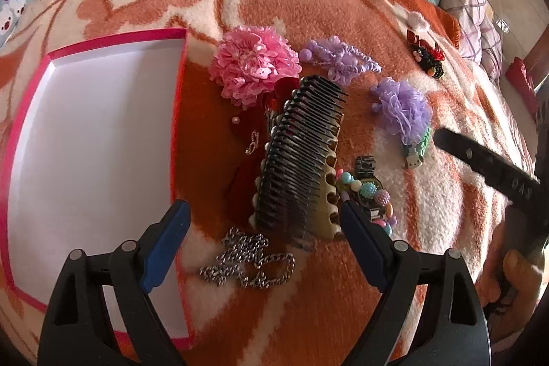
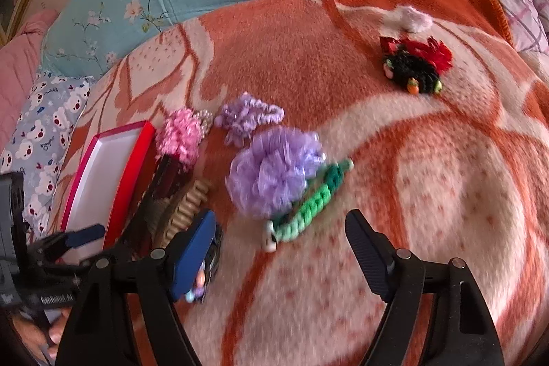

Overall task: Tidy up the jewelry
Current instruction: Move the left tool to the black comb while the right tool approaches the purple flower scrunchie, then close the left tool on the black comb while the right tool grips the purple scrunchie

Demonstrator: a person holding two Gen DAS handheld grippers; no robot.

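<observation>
Both grippers are wide open and hold nothing. The left gripper [image 1: 264, 211] hovers over the dark plastic comb clip [image 1: 302, 156], beside the empty pink-rimmed white box [image 1: 178, 112] on the bed. Its fingers might snag the silver metal chain [image 1: 247, 259] close below, dragging it.

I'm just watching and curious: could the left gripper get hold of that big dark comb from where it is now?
Probably yes. The left gripper is open, and the comb lies just ahead between its fingers with nothing on top. The beaded bracelet and silver chain lie close by and might get nudged.
</observation>
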